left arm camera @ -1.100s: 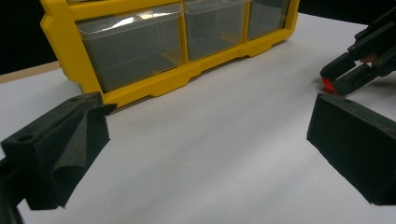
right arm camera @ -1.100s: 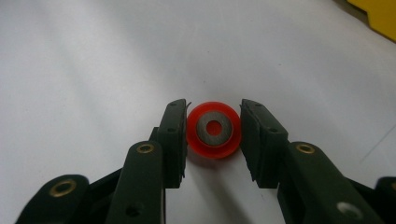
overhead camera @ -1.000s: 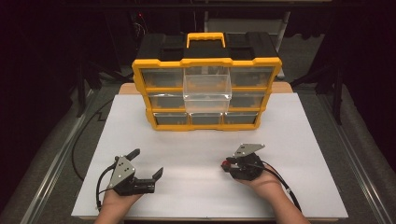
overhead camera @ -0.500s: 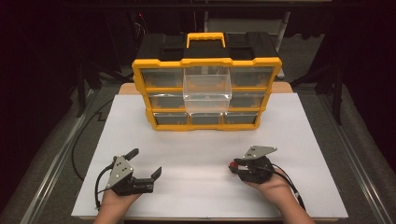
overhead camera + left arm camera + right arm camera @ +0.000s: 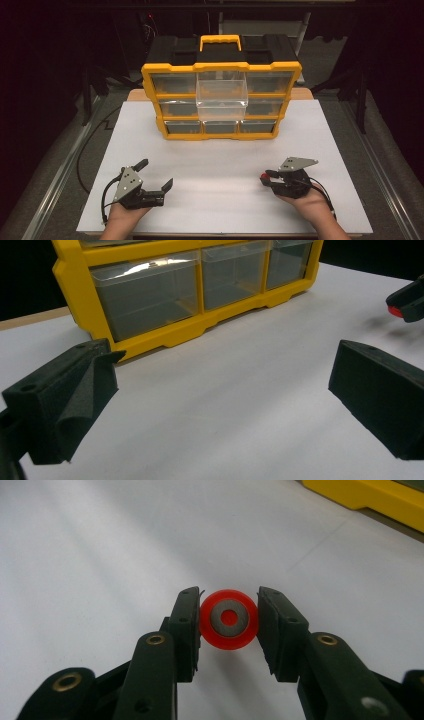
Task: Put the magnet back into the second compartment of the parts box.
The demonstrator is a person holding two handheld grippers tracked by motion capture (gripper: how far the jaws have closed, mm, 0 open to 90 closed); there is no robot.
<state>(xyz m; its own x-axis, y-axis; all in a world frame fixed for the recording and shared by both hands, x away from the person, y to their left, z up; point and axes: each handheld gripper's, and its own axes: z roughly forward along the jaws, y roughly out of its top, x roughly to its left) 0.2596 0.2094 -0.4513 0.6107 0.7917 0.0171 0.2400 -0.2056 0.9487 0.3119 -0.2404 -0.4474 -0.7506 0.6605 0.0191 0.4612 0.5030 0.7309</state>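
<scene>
Small red plastic ring with grey metal core [image 5: 229, 619] clenched between right gripper [image 5: 228, 622] jaws for carrying; left gripper [image 5: 220, 395] jaws released, free.

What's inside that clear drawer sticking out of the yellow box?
The pulled-out clear drawer in the yellow organizer looks empty; its floor shows through the walls. The drawers behind and beside it look dim, so their contents cannot be told.
</scene>
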